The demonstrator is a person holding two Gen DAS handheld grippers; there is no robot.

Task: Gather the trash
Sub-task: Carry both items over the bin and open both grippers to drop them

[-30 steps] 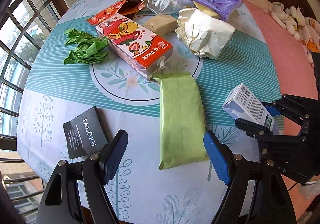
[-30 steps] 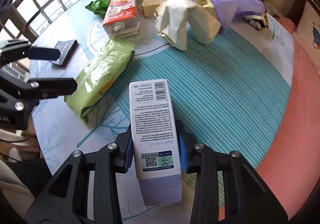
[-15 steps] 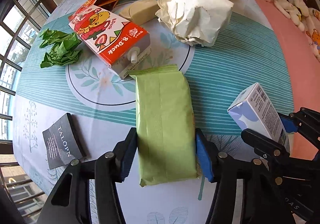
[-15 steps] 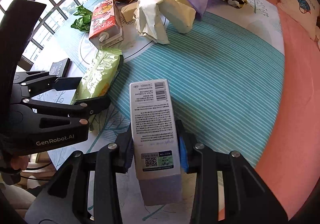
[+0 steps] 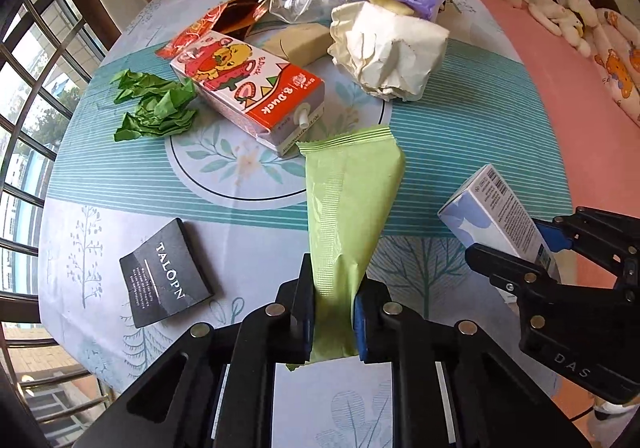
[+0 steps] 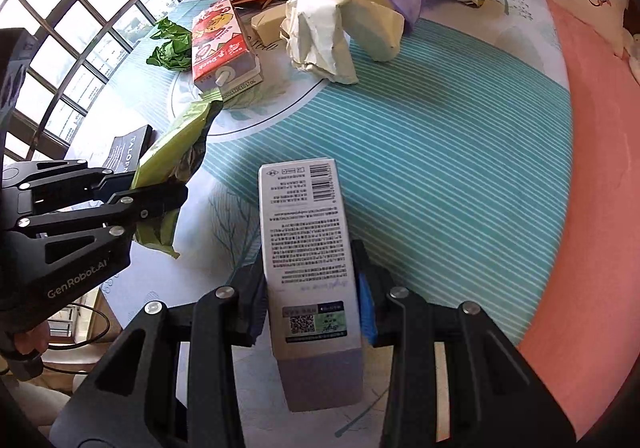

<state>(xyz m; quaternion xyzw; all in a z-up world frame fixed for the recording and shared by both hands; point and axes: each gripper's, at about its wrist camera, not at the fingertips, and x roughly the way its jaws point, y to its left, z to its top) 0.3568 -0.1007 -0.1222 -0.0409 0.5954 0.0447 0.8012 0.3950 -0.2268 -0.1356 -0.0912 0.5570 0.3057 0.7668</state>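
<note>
Whereas a second ago it lay loose between spread jaws, the green packet (image 5: 352, 208) is now pinched by the left gripper (image 5: 334, 308), whose jaws have just been closing; the white box (image 6: 310, 260) is kept clamped in the right gripper (image 6: 310, 312), so both items are judged secured for disposal.

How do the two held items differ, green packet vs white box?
The green packet is soft film, pinched narrow and creased where the left gripper has just closed on it; the white box is rigid and keeps its shape in the right gripper. The packet's back is plain; the box carries printed text and a barcode. Both are clamped near one end, over the table.
</note>
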